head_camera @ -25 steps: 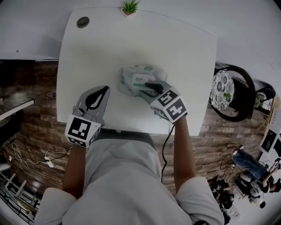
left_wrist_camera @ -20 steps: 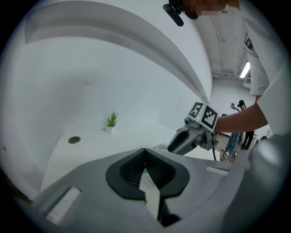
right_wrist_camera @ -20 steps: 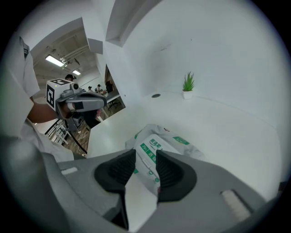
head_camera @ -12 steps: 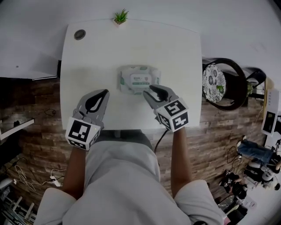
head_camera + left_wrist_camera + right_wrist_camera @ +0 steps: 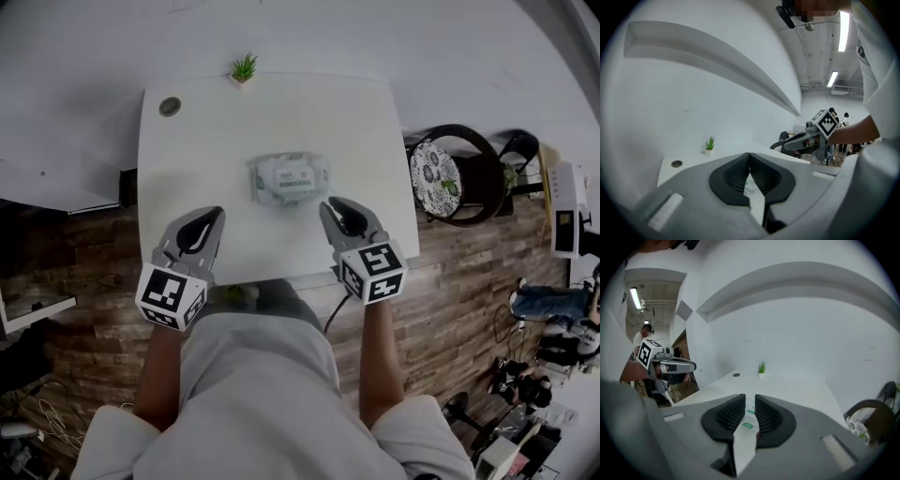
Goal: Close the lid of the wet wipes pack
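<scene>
The pack (image 5: 289, 178) lies flat in the middle of the white table (image 5: 187, 150), well clear of every edge, with nothing touching it. Its lid looks level with the top, so it seems closed, though whether it has latched is too small to tell.

Both grippers hang over the near edge of the table, apart from the pack. The left gripper (image 5: 214, 217) has its jaws together at the tips with nothing in them. The right gripper (image 5: 330, 206) has its jaws narrow and closing, also on nothing; the pack shows only far beyond the gap (image 5: 750, 412).

The main risk is a lid that is down but not clicked: it could spring up again. A second press might then go wrong, because the pack is soft and loose on a smooth table. With nothing steadying it, an off-centre push would likely slide or tip it rather than seat the lid.

The pack carries a green and white label, too small to read. The cubes show only square black-and-white markers.
</scene>
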The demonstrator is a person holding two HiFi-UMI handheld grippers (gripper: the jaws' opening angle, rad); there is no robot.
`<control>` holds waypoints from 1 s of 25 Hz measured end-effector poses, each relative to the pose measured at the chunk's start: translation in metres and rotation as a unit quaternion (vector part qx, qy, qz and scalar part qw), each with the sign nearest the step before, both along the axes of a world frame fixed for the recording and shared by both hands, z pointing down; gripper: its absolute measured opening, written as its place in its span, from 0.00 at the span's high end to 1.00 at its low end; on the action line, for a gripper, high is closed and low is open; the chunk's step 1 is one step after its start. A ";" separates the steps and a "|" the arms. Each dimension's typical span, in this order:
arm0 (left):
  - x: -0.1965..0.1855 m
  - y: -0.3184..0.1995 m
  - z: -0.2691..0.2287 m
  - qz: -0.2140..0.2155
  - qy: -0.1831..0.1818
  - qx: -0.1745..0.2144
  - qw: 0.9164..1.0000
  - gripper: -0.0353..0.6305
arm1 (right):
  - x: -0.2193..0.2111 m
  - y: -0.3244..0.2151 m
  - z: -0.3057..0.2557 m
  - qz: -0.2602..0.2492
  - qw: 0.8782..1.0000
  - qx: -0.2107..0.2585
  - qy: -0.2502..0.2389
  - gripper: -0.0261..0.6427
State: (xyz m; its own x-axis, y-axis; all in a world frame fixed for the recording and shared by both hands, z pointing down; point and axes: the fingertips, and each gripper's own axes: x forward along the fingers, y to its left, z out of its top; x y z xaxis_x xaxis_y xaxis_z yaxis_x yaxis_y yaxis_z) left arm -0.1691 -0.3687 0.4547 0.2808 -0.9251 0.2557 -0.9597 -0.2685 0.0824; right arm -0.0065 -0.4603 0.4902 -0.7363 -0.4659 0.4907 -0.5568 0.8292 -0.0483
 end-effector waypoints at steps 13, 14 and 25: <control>-0.010 0.051 -0.046 0.003 0.001 0.061 0.998 0.95 | 0.027 0.060 -0.057 0.094 0.992 0.061 -0.064 0.95; -0.010 0.052 -0.049 0.003 0.001 0.065 0.998 0.95 | 0.031 0.063 -0.060 0.100 0.991 0.065 -0.067 0.95; -0.012 0.050 -0.087 0.000 -0.012 0.106 0.994 0.95 | 0.077 0.071 -0.089 0.167 0.977 0.099 -0.086 0.95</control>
